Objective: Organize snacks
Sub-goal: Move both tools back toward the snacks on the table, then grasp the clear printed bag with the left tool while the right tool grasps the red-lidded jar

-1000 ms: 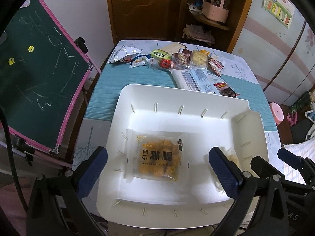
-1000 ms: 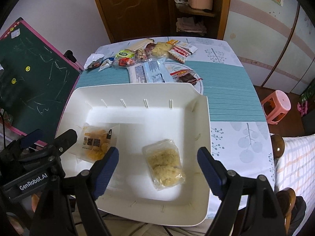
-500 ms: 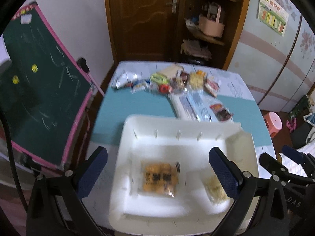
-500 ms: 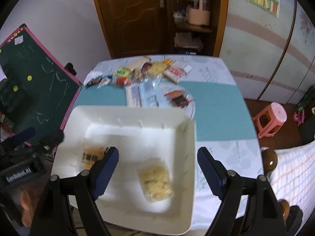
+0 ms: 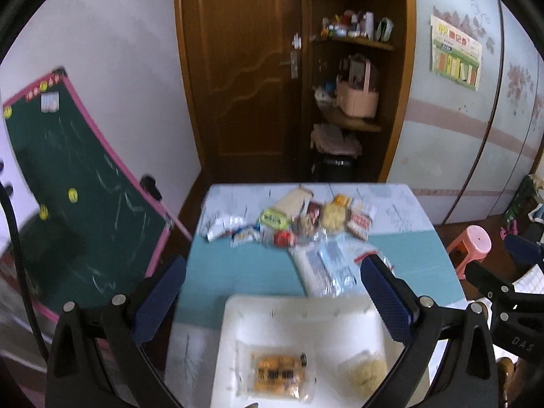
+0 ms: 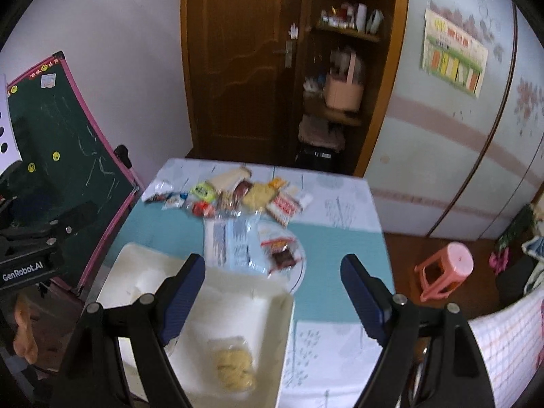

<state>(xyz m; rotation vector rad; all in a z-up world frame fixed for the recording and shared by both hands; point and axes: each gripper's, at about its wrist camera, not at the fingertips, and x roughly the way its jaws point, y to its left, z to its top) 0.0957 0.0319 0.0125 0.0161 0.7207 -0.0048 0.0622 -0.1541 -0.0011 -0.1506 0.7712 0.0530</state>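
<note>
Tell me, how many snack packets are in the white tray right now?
2: an orange packet toward the tray's left, a pale yellow packet toward its right. Its near edge is out of view.

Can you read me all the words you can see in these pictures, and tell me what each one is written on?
"GenRobot.AI": on the left tool, seen from the right wrist view.
"DAS": on the right tool, seen from the left wrist view; the letters run off the edge.
Wall poster: print too blurred to read.
Snack packets on the table: labels too blurred.
Orange snack packet in the white tray: dark print, unreadable.
Chalkboard: only scribbles and stickers.
</note>
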